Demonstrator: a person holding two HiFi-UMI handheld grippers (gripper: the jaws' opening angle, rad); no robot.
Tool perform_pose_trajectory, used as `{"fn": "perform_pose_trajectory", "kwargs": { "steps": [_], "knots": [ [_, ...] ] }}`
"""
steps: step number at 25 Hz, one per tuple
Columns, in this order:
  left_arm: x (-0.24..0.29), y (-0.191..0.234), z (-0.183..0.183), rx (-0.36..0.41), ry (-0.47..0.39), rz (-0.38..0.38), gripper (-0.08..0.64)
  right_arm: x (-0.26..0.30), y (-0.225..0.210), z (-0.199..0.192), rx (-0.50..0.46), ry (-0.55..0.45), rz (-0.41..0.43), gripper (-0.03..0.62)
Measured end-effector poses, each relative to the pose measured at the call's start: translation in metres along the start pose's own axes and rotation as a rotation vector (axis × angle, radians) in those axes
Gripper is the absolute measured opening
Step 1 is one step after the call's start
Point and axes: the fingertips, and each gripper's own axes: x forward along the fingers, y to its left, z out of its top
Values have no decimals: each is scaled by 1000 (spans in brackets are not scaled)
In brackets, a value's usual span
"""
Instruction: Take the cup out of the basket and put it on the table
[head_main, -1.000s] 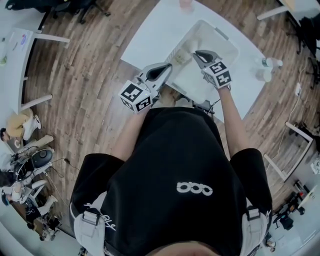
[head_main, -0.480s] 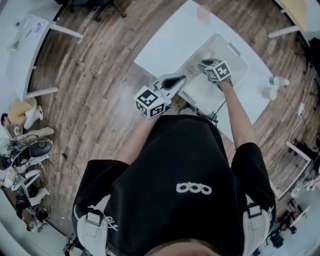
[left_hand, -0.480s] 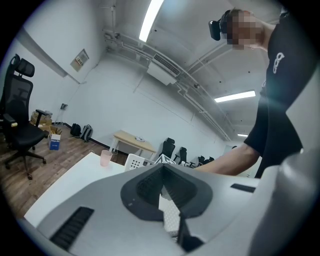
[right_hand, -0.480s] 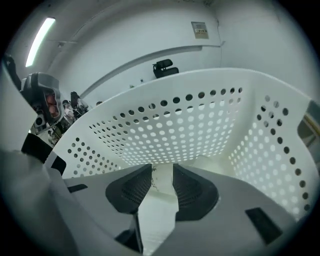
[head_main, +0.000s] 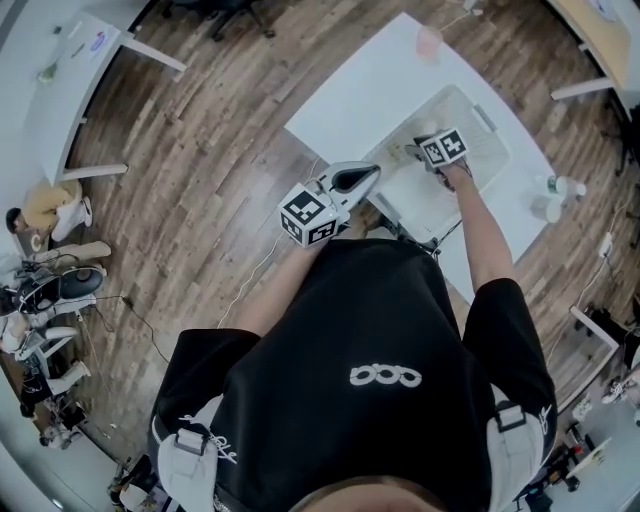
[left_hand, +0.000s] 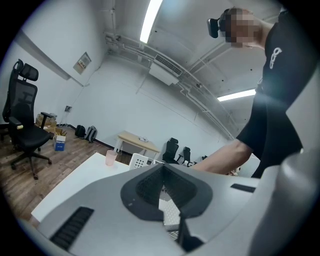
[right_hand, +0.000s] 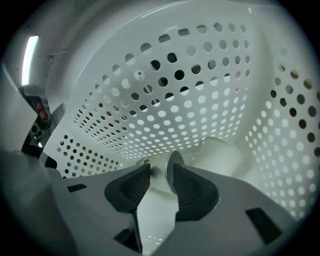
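**Layout.** A white perforated plastic basket (head_main: 495, 150) stands on the white worktop (head_main: 370, 90). The right tongs (right_hand: 160, 172) are down inside it, pointing steeply toward the basket floor. The left tongs (left_hand: 162, 170) hang outside the basket at the near edge of the worktop, roughly level.

**Tongs.**
- Left: clenched, pads together, nothing between them.
- Right: released. The jaws have just been opening and stand wide. One end of the cup sits in the gap at the tips, but the pads do not appear to press on it, so there is no grip yet.

**Task thing.** The plain white cup (right_hand: 222, 155) lies on its side on the basket floor, close to the perforated wall at right. It has not been lifted.

**Key relation.**
- The cup is directly ahead of the right tongs.
- In the right gripper view its long axis runs from the gap at the tips away and to the right.
- Most of the body therefore lies beyond the right jaw. Only the near end, a curved edge that could be mouth or base, is between the jaws.
- The right hand is clearly nearer; the left is well apart, outside the basket.

**Judgement.** This looks like the reach step, early in the task. The next move probably calls for closing on that edge, or shifting right to straddle the body across its axis. The risk is that the round cup rolls or pivots off the pads toward the wall.

**Other.** A pale pink translucent cup (head_main: 429, 42) stands upright at the far edge of the worktop, outside the basket.
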Motion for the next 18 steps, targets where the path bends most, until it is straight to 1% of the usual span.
{"fn": "perform_pose_trajectory", "kwargs": {
  "steps": [2,6,12,18],
  "knots": [
    [-3,1,-1,-4,-2,10,8,1,1,0,27,-8,31,135],
    [-8,5,-4,-12,-1,24,8,5,6,-2,52,1,81,130],
    [-7,3,-8,-14,2,23,8,5,18,-6,66,13,153,92],
    [-6,2,-7,-18,-1,19,8,-1,40,-7,73,25,249,55]
  ]
}}
